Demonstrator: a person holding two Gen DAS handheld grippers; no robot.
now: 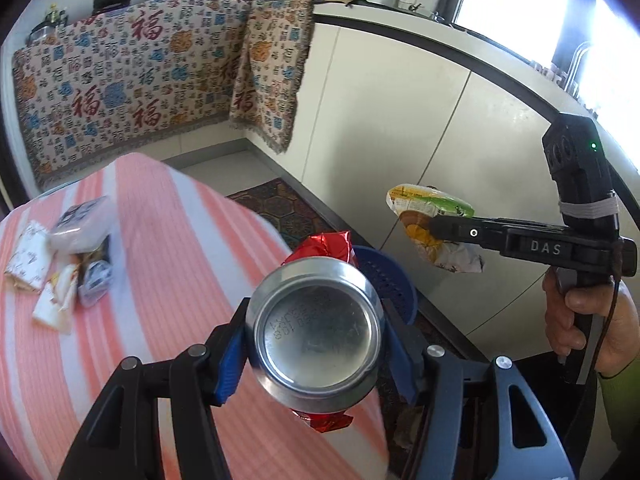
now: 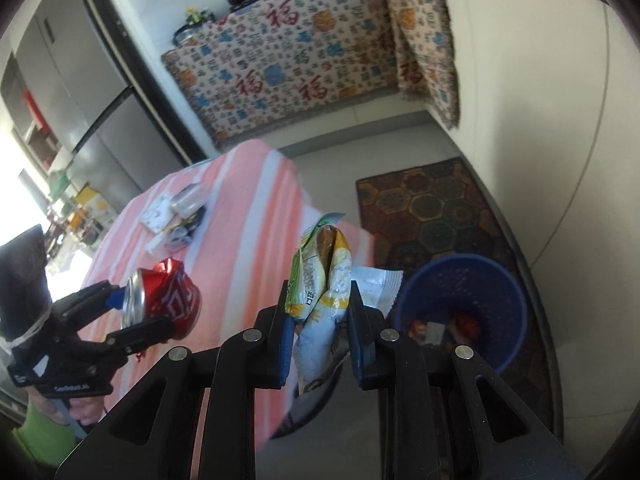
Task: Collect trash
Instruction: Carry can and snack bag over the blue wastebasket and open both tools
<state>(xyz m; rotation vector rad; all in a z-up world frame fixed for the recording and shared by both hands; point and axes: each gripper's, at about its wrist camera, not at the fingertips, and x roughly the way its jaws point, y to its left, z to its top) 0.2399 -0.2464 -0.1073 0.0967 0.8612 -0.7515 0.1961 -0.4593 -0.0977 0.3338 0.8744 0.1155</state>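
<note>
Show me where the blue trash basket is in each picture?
Left wrist view: blue basket sits just right of centre, mostly hidden behind the crushed red can in the left hand-held gripper.
Right wrist view: the basket is at lower right on the floor, trash inside.
Shared landmark: the pink striped tablecloth, left of the basket in both.

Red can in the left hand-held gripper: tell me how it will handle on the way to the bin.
The red can is crumpled, so it is probably empty and light. Its thin dented wall will likely give further under the left hand-held gripper. The smooth metal base could slip between the pads.
</note>
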